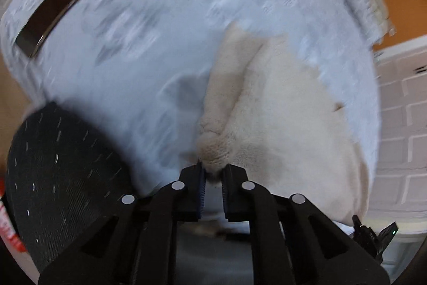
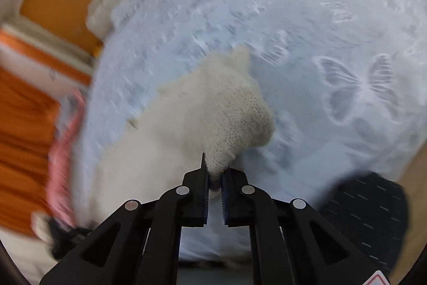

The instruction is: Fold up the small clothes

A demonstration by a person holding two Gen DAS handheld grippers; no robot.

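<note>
Cream knit garment [image 1: 267,108] is pinched at two near-edge corners: one bunched in the left gripper [image 1: 213,175], the other in the right gripper [image 2: 214,178], both sets of jaws pressed together on fabric. The rest is draped away from the jaws onto the pale blue bedspread [image 1: 133,71], so the long axis runs forward from both grips and neither hand is nearer. Texture reads soft, thick, fuzzy knit, likely floppy. Bedspread carries an embossed butterfly pattern. A dark phone [image 1: 53,15] lies well apart.

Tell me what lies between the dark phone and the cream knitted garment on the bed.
Only bare blue bedcover lies between the phone and the garment; the left wrist view shows it.
</note>
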